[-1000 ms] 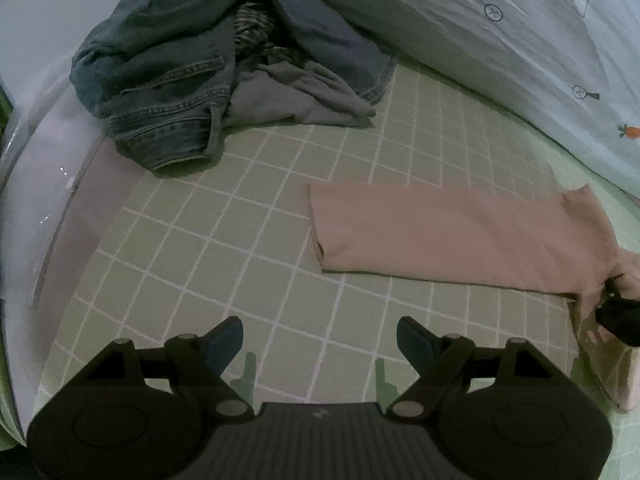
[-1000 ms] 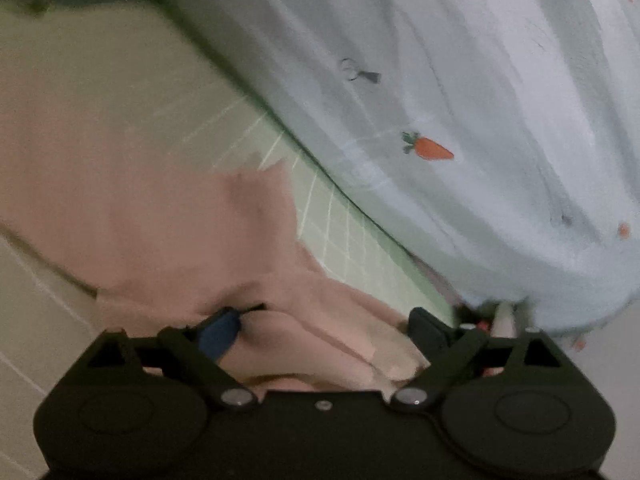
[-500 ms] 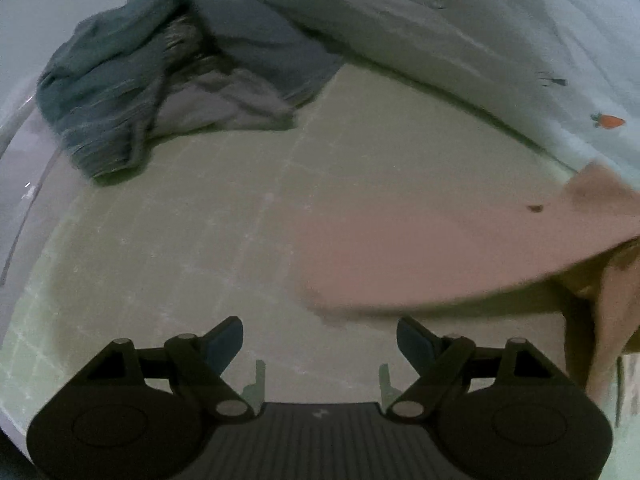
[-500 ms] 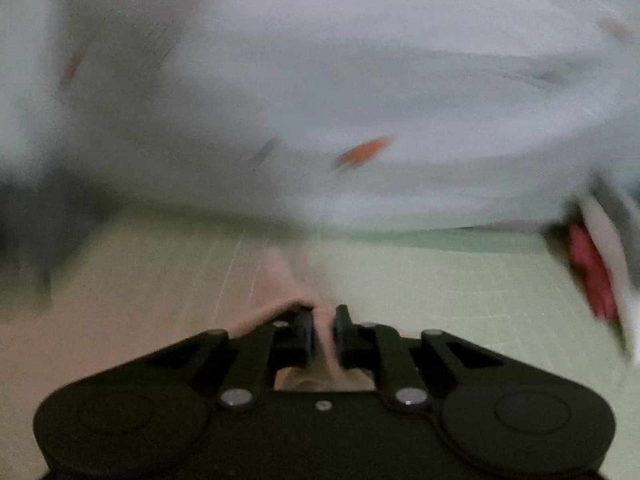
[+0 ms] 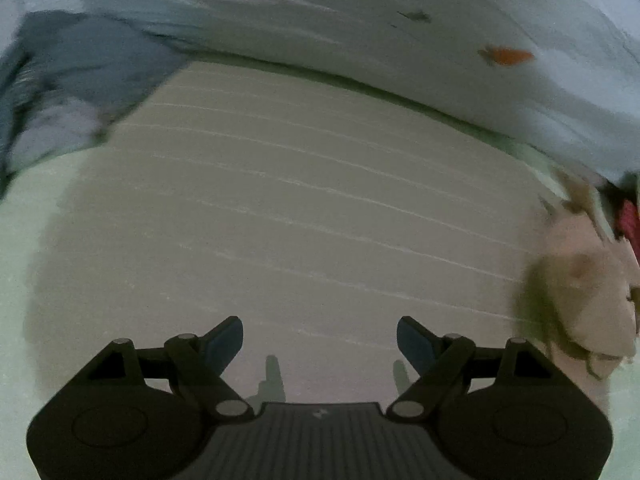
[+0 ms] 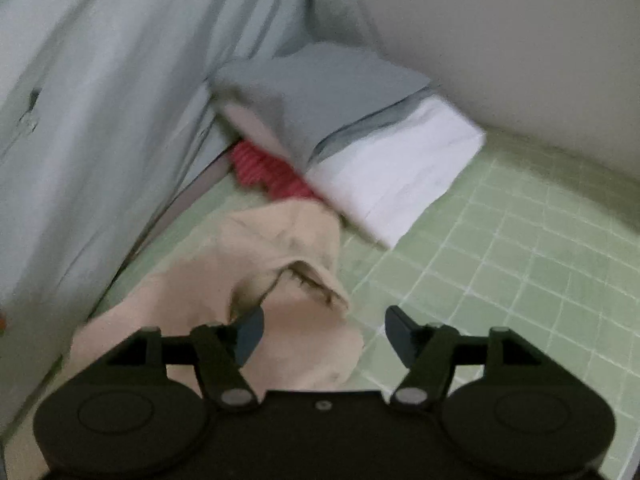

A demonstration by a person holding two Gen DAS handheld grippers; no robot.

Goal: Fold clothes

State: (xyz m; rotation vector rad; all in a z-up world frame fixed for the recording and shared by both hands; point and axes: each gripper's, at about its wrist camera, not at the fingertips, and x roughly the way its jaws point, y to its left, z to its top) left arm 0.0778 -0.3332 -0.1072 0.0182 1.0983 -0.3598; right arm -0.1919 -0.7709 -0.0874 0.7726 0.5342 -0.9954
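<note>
Both grippers standing wide open, gripping nothing | left gripper [image 5: 320, 340] hovering over checked green bed sheet [image 5: 300, 200] | right gripper [image 6: 324, 332] hanging above crumpled pink garment [image 6: 256, 264], lying bunched beside pale quilt [image 6: 100, 100] near folded grey-white stack [image 6: 360, 140]

Carrot-print quilt [image 6: 100, 100] beside a grey-and-white pillow [image 6: 360, 140] on green checked sheet [image 6: 520, 260].

The surface is a green sheet [image 6: 540, 280] with a white grid. A pale blue carrot-print quilt [image 6: 100, 120] lies at 10 o'clock. A plain grey wall [image 6: 520, 40] stands at 1 o'clock.
</note>
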